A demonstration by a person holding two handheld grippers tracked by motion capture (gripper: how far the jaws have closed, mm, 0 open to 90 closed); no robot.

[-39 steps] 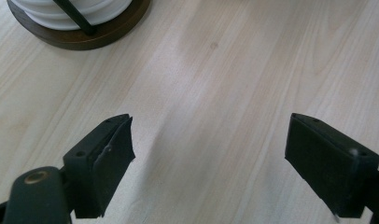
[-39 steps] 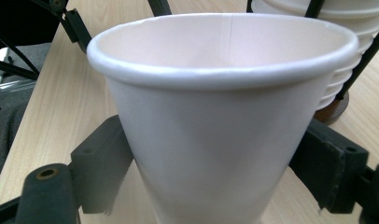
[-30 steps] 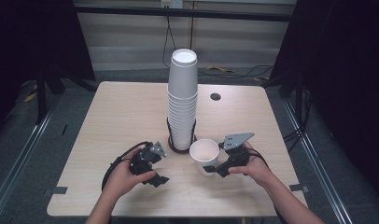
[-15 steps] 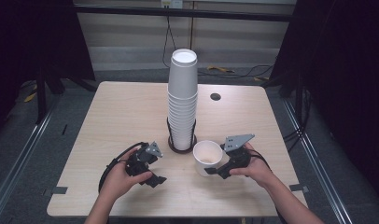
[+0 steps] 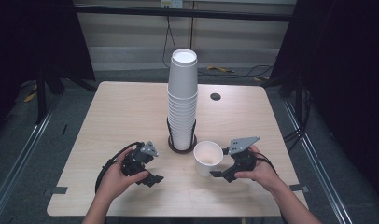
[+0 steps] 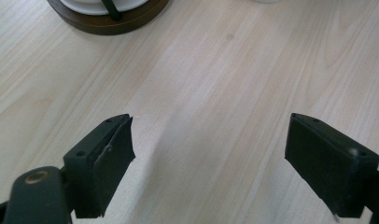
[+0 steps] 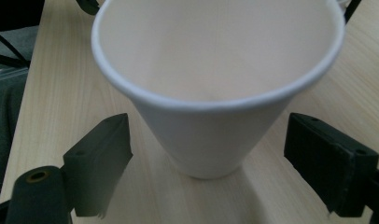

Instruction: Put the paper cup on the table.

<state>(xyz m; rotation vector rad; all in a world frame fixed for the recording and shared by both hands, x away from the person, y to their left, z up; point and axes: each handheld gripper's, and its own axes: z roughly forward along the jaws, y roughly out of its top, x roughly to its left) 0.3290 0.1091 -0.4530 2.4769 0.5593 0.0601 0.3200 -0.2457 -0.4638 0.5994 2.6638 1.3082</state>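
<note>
Paper cup (image 7: 211, 116) stands between right tool's (image 7: 208, 165) open jaws.

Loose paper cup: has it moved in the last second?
Yes, slightly: the paper cup has shifted away from the stack's dark base, rightward and toward the near edge of the table.

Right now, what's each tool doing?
Left tool: open, nothing between its jaws.
Right tool: open around the paper cup, not touching it.
</note>
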